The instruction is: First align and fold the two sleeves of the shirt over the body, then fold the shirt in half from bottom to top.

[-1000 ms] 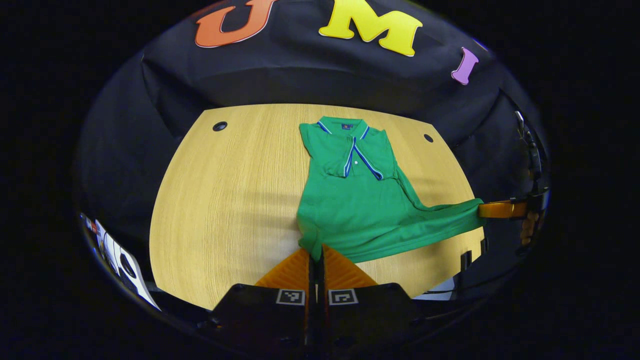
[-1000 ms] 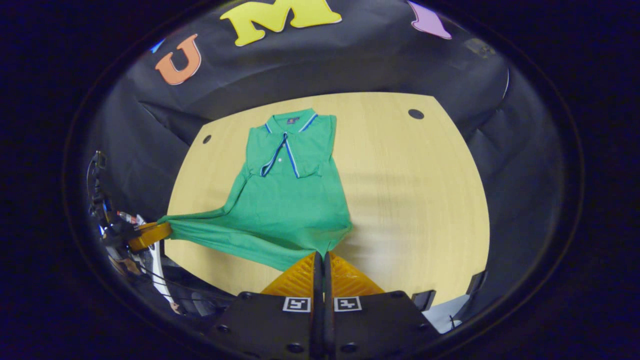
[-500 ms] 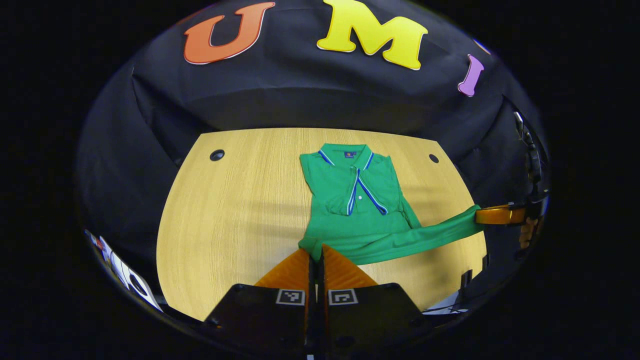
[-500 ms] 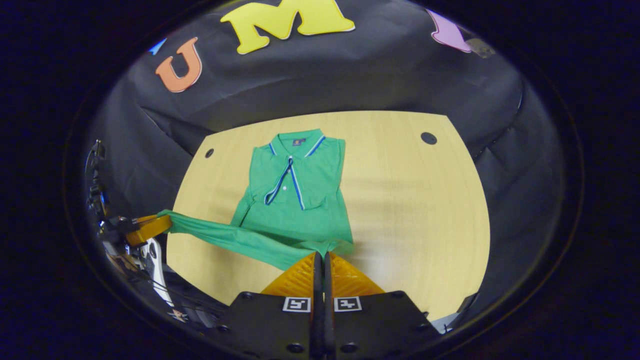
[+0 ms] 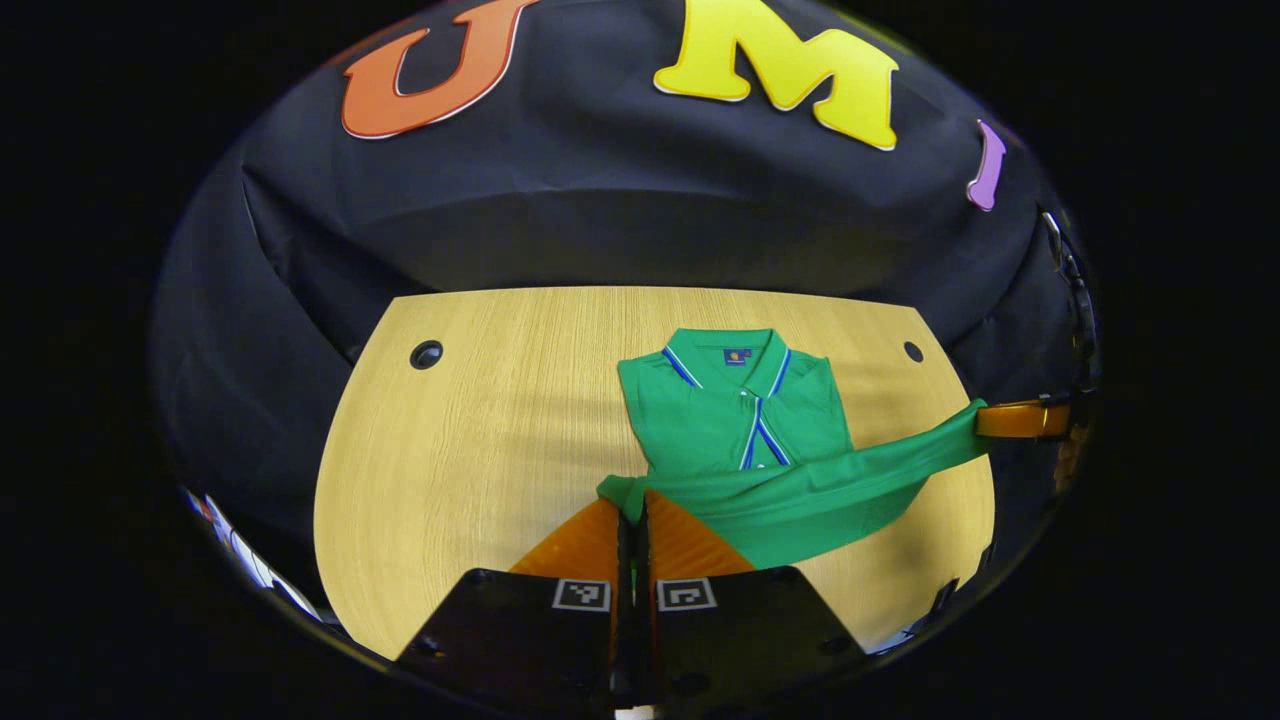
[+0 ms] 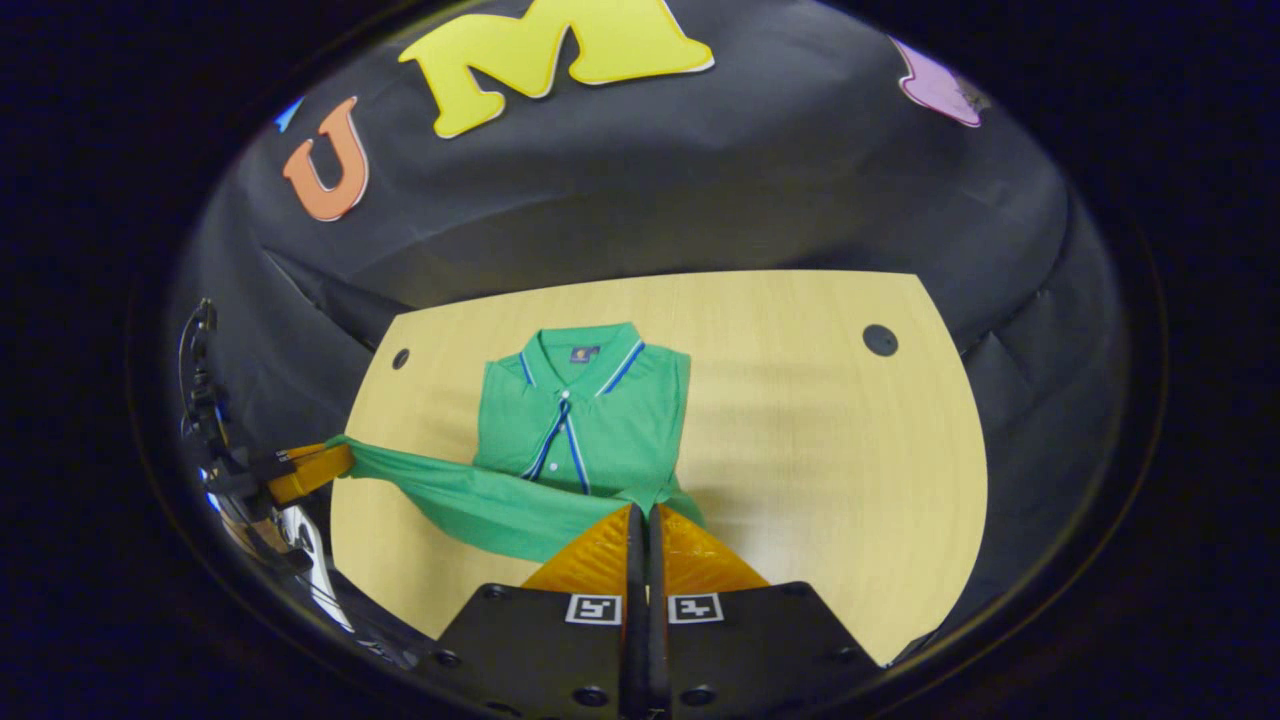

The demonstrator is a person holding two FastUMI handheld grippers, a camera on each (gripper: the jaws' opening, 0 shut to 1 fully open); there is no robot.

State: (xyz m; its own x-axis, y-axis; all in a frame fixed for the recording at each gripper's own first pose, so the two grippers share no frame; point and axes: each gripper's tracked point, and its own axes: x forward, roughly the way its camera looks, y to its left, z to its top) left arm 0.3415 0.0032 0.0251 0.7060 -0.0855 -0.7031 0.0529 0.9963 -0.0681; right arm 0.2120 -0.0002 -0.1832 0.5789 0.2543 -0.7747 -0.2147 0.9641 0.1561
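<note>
A green polo shirt (image 5: pixel 735 415) (image 6: pixel 585 420) with blue-and-white trim lies collar-away on the wooden table (image 5: pixel 480 450), sleeves folded in over the body. Its bottom hem is lifted off the table and stretched between both grippers. My left gripper (image 5: pixel 632 510) is shut on one hem corner. My right gripper (image 6: pixel 642 512) is shut on the other corner. In the left gripper view the right gripper (image 5: pixel 1020 420) holds the cloth at the far right. In the right gripper view the left gripper (image 6: pixel 310 468) holds it at the far left. The raised hem hides the shirt's lower half.
Round cable holes (image 5: pixel 426 354) (image 5: pixel 913 351) sit near the table's back corners. Bare wood (image 6: pixel 830 450) spreads beside the shirt. The black booth wall rises close behind the table. White objects (image 6: pixel 300 535) lie below the table's edge.
Both grippers have carried the hem up and forward toward the collar. The fold line has travelled up the body, and more of the shirt's lower part is covered than before.
</note>
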